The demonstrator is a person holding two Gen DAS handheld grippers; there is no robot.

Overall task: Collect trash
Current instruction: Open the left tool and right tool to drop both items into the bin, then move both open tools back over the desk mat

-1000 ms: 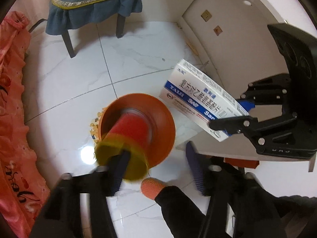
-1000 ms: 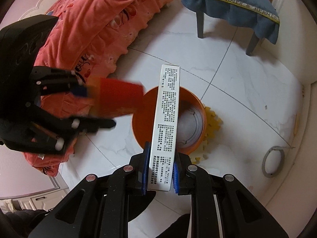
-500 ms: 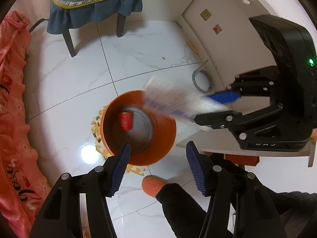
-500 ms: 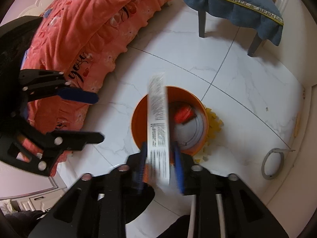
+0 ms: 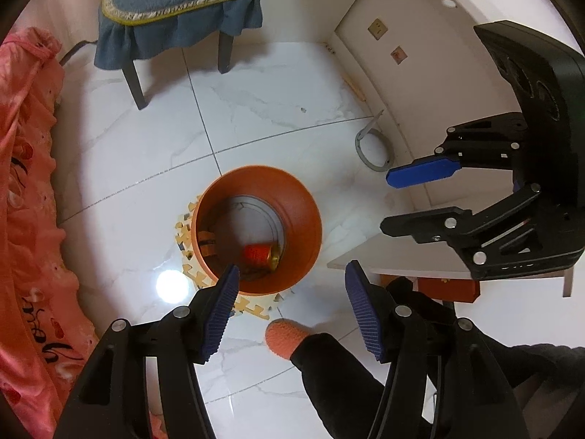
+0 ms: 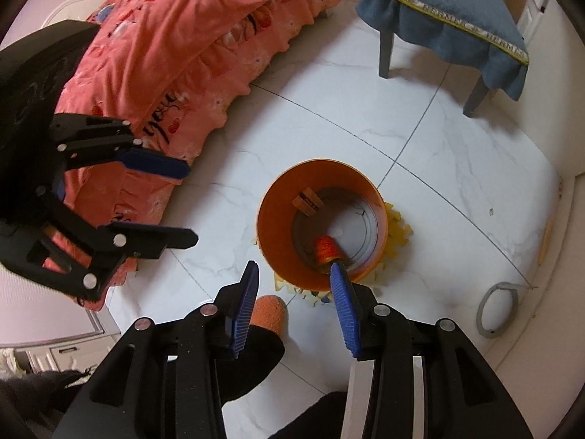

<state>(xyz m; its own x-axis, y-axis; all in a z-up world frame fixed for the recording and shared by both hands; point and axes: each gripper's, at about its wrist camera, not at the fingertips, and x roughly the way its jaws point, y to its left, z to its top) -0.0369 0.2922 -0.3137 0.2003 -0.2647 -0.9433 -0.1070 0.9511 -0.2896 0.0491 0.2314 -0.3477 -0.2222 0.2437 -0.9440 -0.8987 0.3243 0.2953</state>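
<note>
An orange bin (image 5: 299,216) (image 6: 270,226) stands on the white tile floor on a yellow foam mat (image 5: 252,305). A red can (image 5: 257,255) (image 6: 325,249) lies on its bottom. A small tan box (image 6: 308,201) leans against the inner wall. The white medicine box does not show. My left gripper (image 5: 290,274) is open and empty above the bin's near rim; it also shows in the right wrist view (image 6: 190,203). My right gripper (image 6: 292,270) is open and empty over the bin's near edge; it also shows in the left wrist view (image 5: 385,201).
A blue-cushioned stool (image 5: 175,3) (image 6: 449,18) stands beyond the bin. A pink bedspread (image 5: 22,197) (image 6: 190,58) hangs at one side. A white table (image 5: 395,256) and a grey ring (image 5: 369,146) (image 6: 495,309) are at the other. An orange slipper (image 5: 285,336) (image 6: 270,311) is near me.
My left gripper let go of the red can and my right gripper let go of the white box over the bin. Both jaws now stand open and the can lies in the bin.
</note>
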